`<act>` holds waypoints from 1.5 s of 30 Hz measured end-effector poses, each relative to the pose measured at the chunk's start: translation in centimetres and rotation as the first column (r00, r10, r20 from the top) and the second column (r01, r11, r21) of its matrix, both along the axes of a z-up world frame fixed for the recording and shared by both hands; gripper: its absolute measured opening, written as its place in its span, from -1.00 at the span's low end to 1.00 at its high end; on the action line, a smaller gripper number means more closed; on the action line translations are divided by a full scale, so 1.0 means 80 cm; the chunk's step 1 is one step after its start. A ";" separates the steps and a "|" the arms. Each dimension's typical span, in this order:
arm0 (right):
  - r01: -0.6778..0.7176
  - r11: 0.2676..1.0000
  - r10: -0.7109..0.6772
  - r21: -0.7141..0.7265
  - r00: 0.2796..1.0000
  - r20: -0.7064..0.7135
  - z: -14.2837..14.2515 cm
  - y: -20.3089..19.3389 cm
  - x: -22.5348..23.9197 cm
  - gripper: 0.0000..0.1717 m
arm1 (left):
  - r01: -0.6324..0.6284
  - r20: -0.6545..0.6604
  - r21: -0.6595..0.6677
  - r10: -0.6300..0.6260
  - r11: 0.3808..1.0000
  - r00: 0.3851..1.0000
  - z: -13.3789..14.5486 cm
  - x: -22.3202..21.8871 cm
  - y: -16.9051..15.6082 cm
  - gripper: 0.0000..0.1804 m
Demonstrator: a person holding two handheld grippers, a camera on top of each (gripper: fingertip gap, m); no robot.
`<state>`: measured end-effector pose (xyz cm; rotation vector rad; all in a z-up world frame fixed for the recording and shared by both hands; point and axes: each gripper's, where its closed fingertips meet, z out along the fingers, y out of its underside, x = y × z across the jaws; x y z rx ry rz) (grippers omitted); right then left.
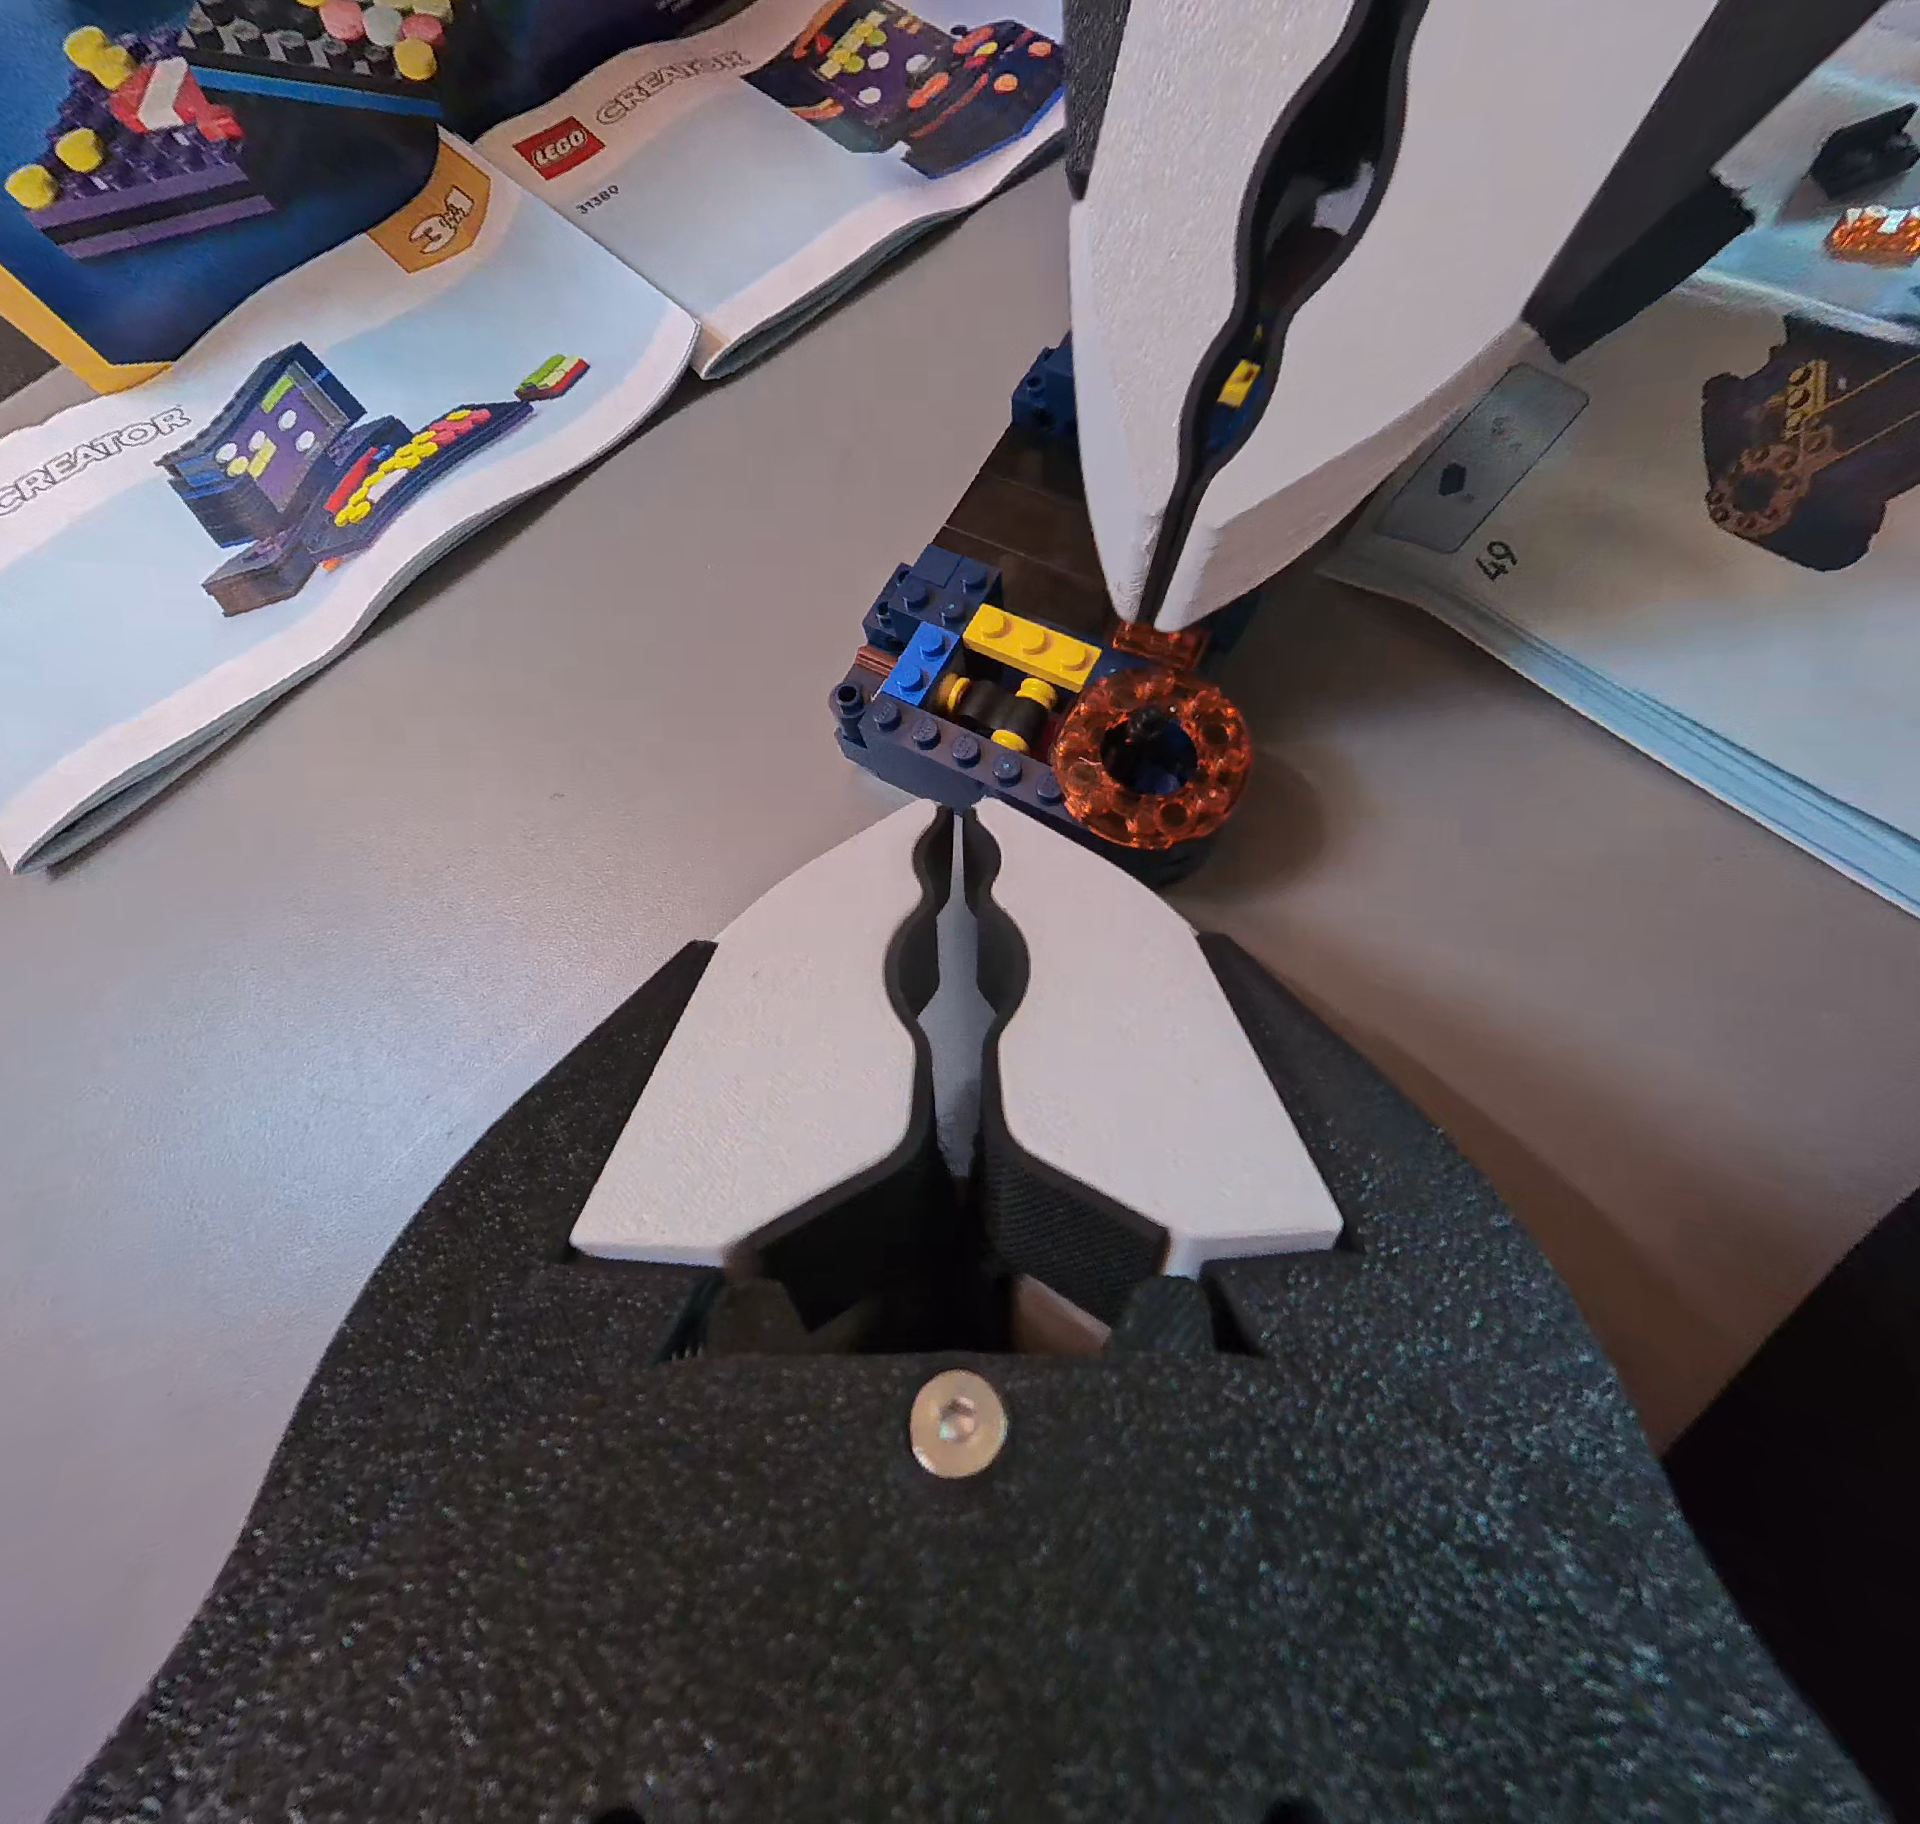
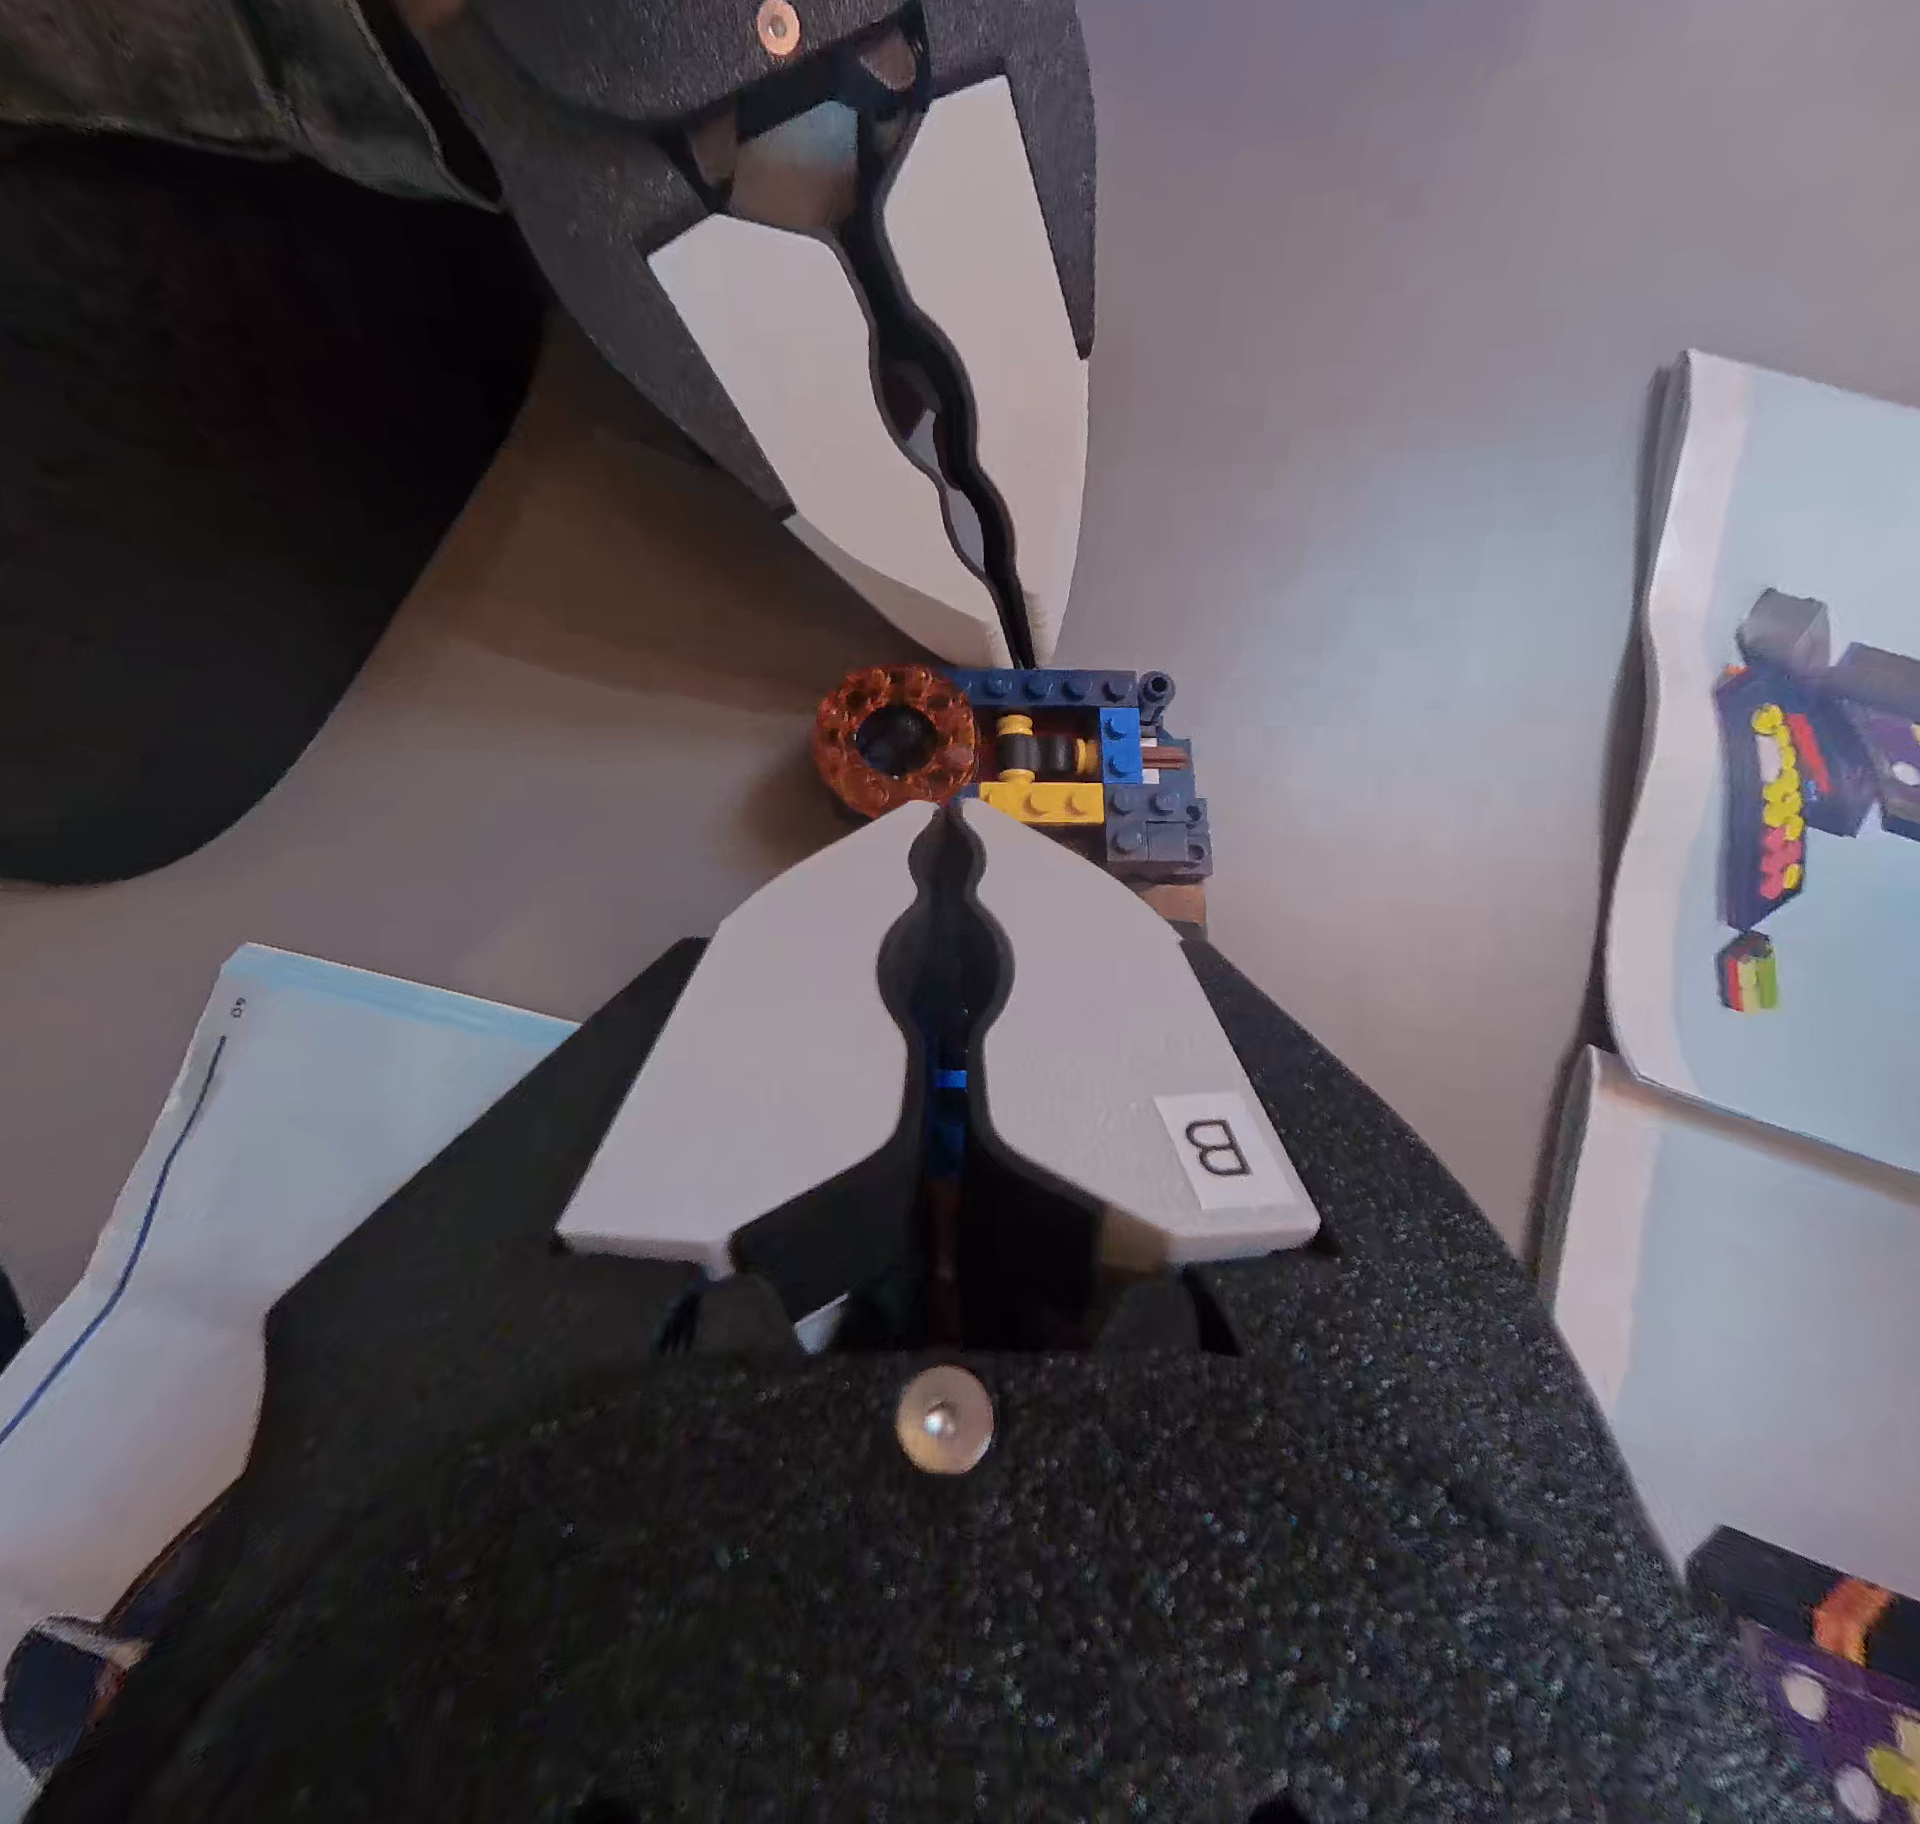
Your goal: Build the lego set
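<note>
A small brick model [image 1: 997,704] of dark blue, blue and yellow bricks stands on the grey table [image 1: 623,839]. A clear orange ring [image 1: 1153,761] sits on its end. My left gripper [image 1: 956,816] is shut, with its tips against the model's dark blue side row. My right gripper [image 1: 1151,616] comes in from above and is shut, with its tips pressing on a small clear orange plate [image 1: 1169,644] beside the ring. In the right wrist view, my right gripper [image 2: 948,810] is shut between the ring [image 2: 896,740] and the yellow brick [image 2: 1044,803]. The left gripper [image 2: 1023,657] touches the model's far side.
Closed instruction booklets [image 1: 312,486] [image 1: 790,164] and a toy box [image 1: 156,112] lie at the far left. An open manual [image 1: 1714,548] lies to the right, with small orange [image 1: 1875,231] and black [image 1: 1865,148] pieces on it. In the right wrist view, booklets [image 2: 1787,839] lie at the right. My right fingertips sit around 5 cm from my left ones.
</note>
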<state>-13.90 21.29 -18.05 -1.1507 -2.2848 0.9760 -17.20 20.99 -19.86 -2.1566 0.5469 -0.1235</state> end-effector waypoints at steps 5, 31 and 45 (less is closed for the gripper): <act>-0.003 0.999 0.003 -0.035 1.000 0.006 -0.001 0.000 0.001 -1.00 | -0.002 -0.010 -0.010 0.002 1.000 1.000 -0.002 0.000 0.000 -0.99; -0.033 0.978 0.017 0.207 0.997 0.079 -0.006 -0.010 0.001 -1.00 | -0.001 -0.058 -0.041 -0.001 0.999 0.998 -0.011 0.000 -0.001 -0.98; 0.045 0.999 -0.045 -0.009 0.999 -0.001 0.008 -0.003 0.004 -0.92 | -0.010 -0.062 -0.043 0.007 0.999 0.998 -0.012 -0.003 -0.001 -0.93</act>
